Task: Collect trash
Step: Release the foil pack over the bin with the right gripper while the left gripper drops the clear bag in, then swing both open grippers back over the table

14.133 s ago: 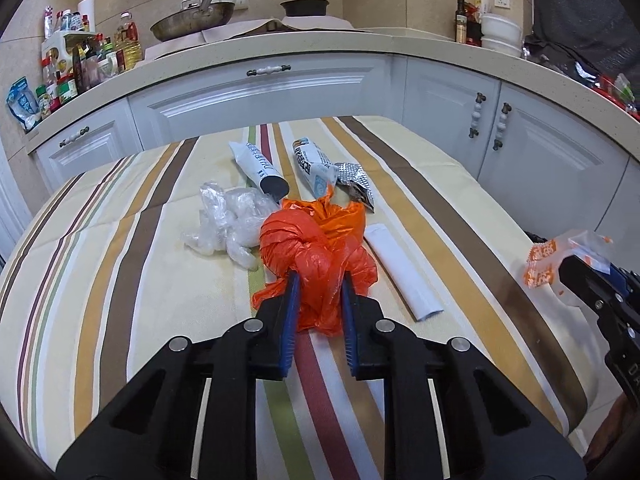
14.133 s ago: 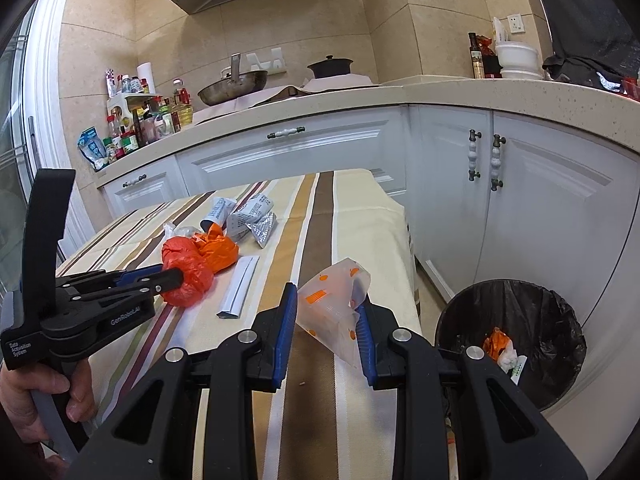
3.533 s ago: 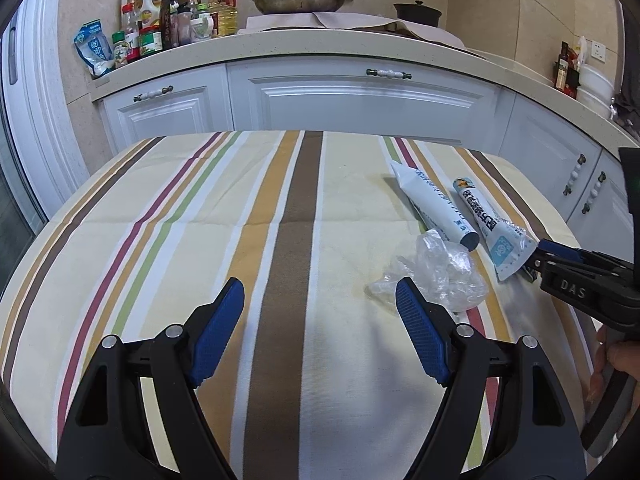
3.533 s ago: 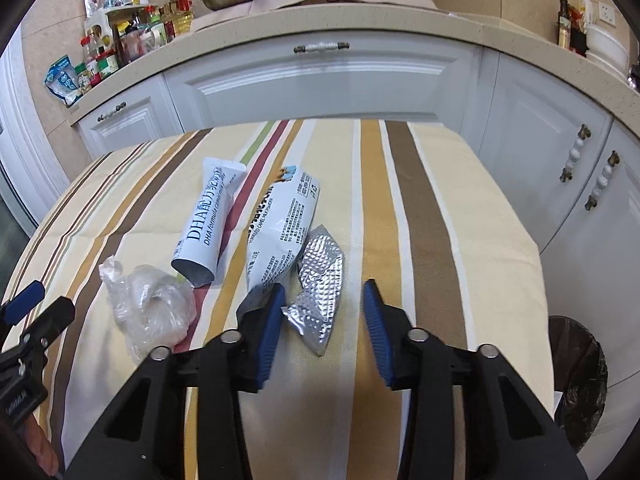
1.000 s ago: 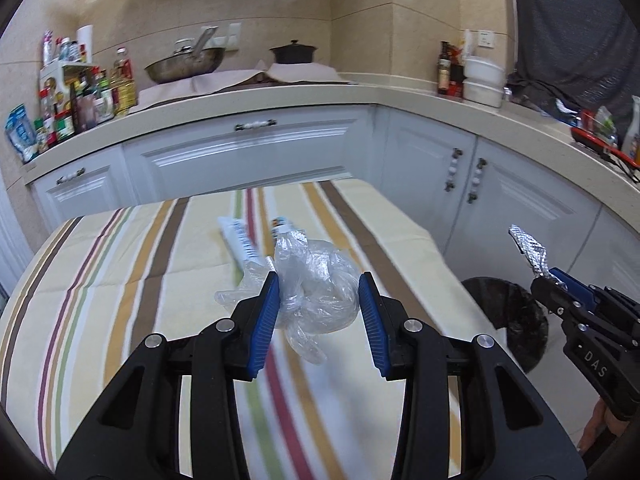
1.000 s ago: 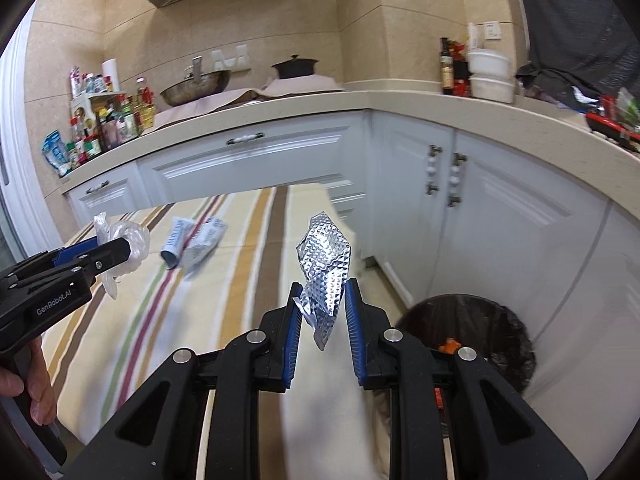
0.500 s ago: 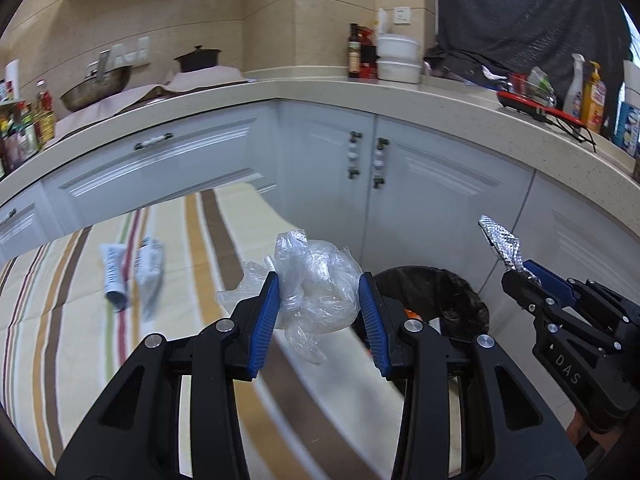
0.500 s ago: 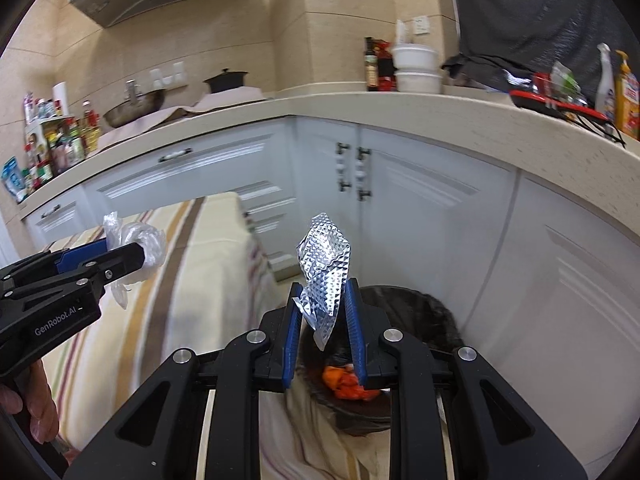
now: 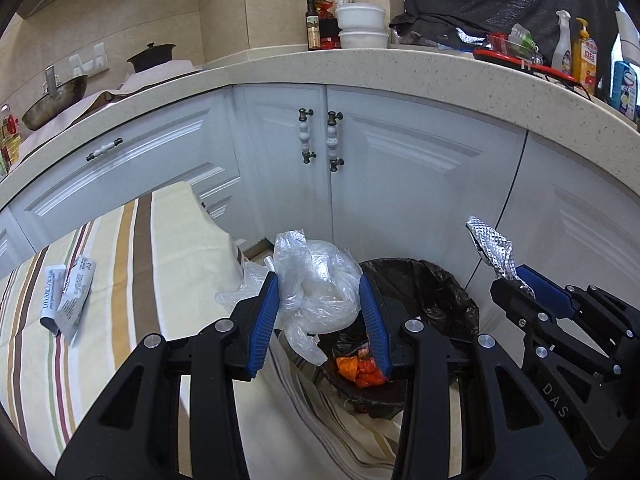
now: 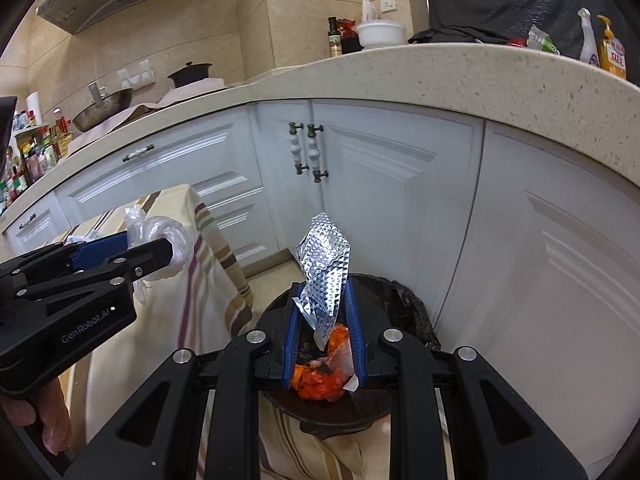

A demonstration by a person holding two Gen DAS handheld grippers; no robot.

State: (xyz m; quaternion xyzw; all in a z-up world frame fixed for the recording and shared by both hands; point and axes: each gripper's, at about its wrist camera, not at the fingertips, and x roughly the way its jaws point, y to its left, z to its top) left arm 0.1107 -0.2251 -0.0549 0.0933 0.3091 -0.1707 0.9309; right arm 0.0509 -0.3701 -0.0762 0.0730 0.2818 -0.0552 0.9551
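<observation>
Now swung off the striped table (image 9: 168, 280) to above the black-lined bin (image 10: 412, 312), left gripper (image 9: 320, 304) pinching crumpled clear plastic (image 9: 320, 280), right gripper (image 10: 323, 328) nipping foil wrapper (image 10: 324, 256), ready to drop; two tubes (image 9: 64, 296) remain.

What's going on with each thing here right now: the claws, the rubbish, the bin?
Left claw: shut on clear plastic bag.
Right claw: shut on foil wrapper.
Trash bin: open, black-lined, orange trash inside.
Two tubes: lying on striped tablecloth.
Cabinet doors: closed.
</observation>
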